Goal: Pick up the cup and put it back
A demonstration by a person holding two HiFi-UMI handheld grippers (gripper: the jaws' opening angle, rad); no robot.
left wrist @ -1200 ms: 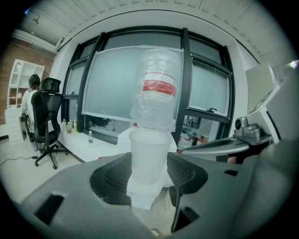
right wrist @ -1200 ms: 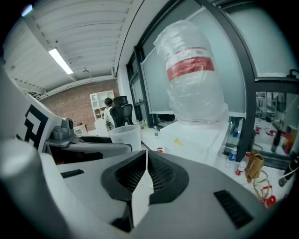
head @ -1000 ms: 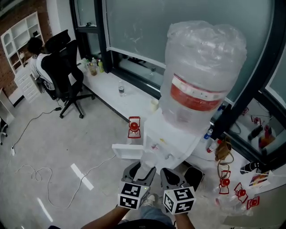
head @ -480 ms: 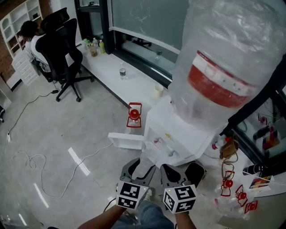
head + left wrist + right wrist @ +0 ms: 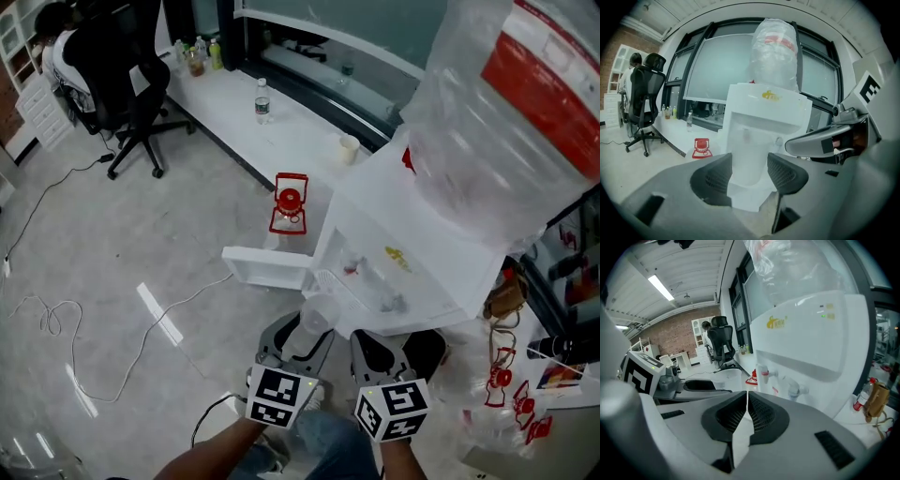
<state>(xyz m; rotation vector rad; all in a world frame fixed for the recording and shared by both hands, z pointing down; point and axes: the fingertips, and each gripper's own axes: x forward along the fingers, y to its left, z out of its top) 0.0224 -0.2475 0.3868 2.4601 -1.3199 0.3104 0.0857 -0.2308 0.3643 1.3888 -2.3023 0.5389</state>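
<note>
Between the pads of the left hand-held gripper [image 5: 751, 174] sits the cup [image 5: 749, 152]: translucent white, upright, mouth up, long axis roughly vertical, pads pressing on both sides at a wide jaw setting. Right hand-held gripper [image 5: 746, 411] is just to the right of the left one, jaws together with nothing in them. The cup is already in hand, so what matters is where the set-down spot lies. My guess is the recess under the taps [image 5: 764, 372] of the water dispenser [image 5: 412, 262], dead ahead of the left hand-held gripper and close; I can't see a tray surface there. The left hand clearly owns this, and the right is only nearby. A big wrapped water bottle [image 5: 506, 122] sits on top of the dispenser, well above both. A white flap [image 5: 267, 267] sticks out low from the dispenser, ahead and slightly left of the left hand-held gripper, and is the likeliest thing to clip on approach. Further ahead-left on the floor there's a red lantern-like thing [image 5: 289, 204]. Beyond that is a low white ledge [image 5: 291, 136] with a water bottle [image 5: 262, 101] and a paper cup [image 5: 349, 148]. Far left there's an office chair [image 5: 122, 84] with a person seated, and a loose cable [image 5: 56, 319] on the floor, none of it in the way.
</note>
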